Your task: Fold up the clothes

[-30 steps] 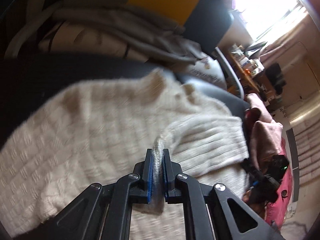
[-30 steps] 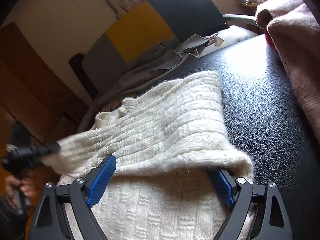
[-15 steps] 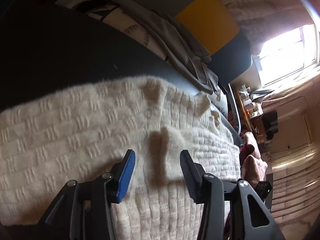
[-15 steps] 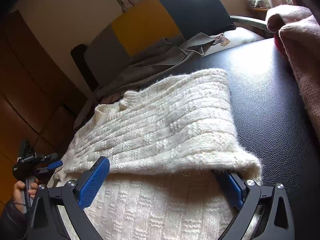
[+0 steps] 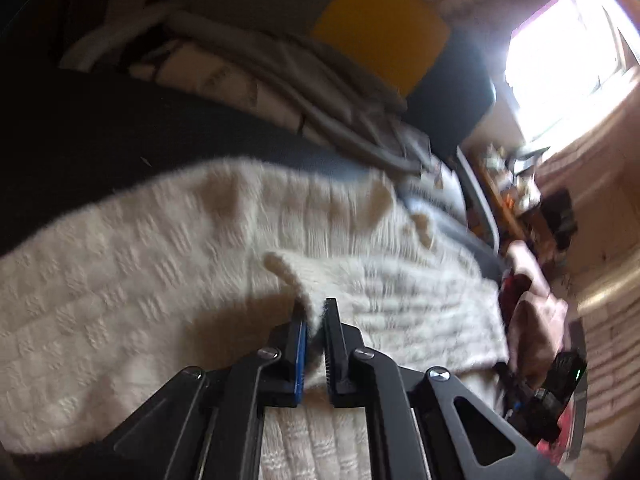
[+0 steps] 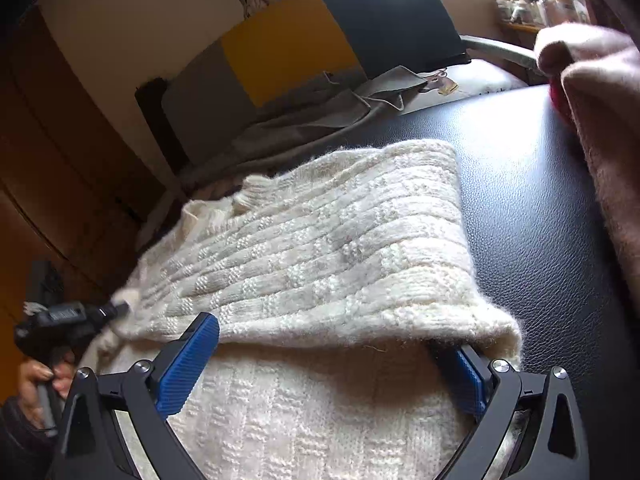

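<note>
A cream knit sweater [image 5: 160, 280] lies on a black leather surface [image 6: 528, 200], part folded over itself [image 6: 320, 248]. My left gripper [image 5: 314, 312] is shut on a raised fold of the sweater's edge. It also shows at the left of the right wrist view [image 6: 116, 308], pinching the sweater's corner. My right gripper [image 6: 332, 356] is open, low over the sweater, one finger on each side of the folded layer's near edge. Its right finger is partly hidden under the fold.
A grey garment [image 6: 320, 120] and a yellow and dark chair back [image 6: 288, 44] lie behind the sweater. A pink knit garment [image 6: 600, 120] lies at the right on the black surface. A bright window [image 5: 568, 48] and cluttered shelves are far right.
My left gripper was shut on the sweater, opened half a second ago, and has now shut again on a fold of its edge. My right gripper stayed open over the sweater.
</note>
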